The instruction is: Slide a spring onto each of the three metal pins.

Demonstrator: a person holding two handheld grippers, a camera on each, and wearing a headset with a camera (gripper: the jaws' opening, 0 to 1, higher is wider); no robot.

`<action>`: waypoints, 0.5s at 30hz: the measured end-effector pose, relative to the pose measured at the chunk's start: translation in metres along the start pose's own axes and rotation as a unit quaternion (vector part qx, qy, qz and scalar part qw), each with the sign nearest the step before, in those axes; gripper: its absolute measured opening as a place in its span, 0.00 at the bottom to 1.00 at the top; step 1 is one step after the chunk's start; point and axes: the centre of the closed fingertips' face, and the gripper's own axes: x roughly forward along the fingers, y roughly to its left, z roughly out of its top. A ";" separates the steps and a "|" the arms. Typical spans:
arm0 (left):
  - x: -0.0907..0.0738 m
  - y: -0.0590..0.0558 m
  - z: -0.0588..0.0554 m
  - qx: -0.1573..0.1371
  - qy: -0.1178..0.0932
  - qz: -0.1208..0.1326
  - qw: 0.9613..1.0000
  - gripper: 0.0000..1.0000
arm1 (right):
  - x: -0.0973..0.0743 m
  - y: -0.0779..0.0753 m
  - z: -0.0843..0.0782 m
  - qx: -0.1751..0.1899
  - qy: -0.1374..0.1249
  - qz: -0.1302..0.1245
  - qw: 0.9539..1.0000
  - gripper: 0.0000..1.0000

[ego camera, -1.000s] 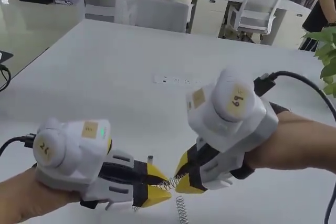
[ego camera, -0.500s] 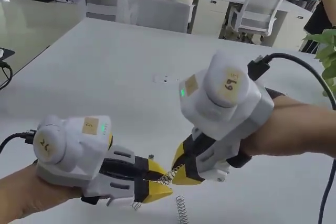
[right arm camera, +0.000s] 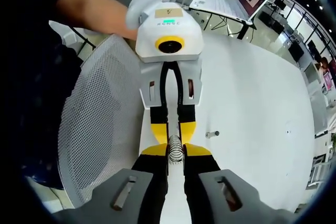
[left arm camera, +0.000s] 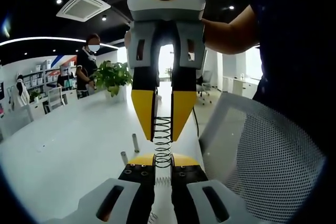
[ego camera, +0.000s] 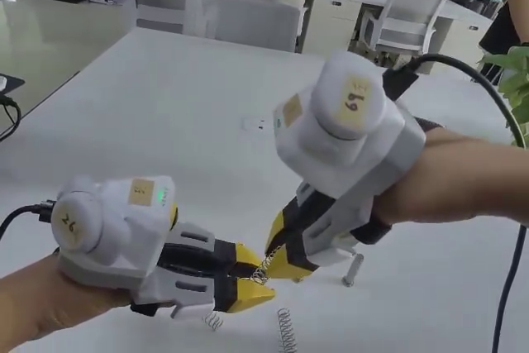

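A thin steel spring (ego camera: 264,265) stretches between my two grippers just above the white table. My left gripper (ego camera: 261,288) comes in from the lower left, shut on one end. My right gripper (ego camera: 274,263) reaches down from the upper right, shut on the other end. In the left gripper view the spring (left arm camera: 163,139) runs from my own jaws up between the right gripper's yellow fingers (left arm camera: 143,111). A short metal pin (ego camera: 353,269) stands under the right gripper's body. Two pins (left arm camera: 135,143) (left arm camera: 124,157) show on the table in the left gripper view.
Two loose springs (ego camera: 285,328) (ego camera: 213,320) lie on the table near its front edge. A mesh chair back (right arm camera: 100,114) is close behind the left gripper. Chairs, desks and people are beyond the table's far edge (ego camera: 248,39). A potted plant (ego camera: 517,80) stands at right.
My right gripper has lifted and tipped further over toward the left, uncovering a pin beneath it. The spring stays held between both grippers. The left gripper has barely moved.
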 end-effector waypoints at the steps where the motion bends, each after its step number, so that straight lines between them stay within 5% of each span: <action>1: 0.000 0.000 0.000 0.001 -0.001 0.001 1.000 0.03 | -0.001 0.000 0.000 -0.001 0.001 -0.001 1.000 0.07; 15: -0.005 0.006 0.001 -0.014 -0.013 0.008 1.000 0.01 | -0.001 -0.004 0.003 0.008 0.003 0.003 1.000 0.08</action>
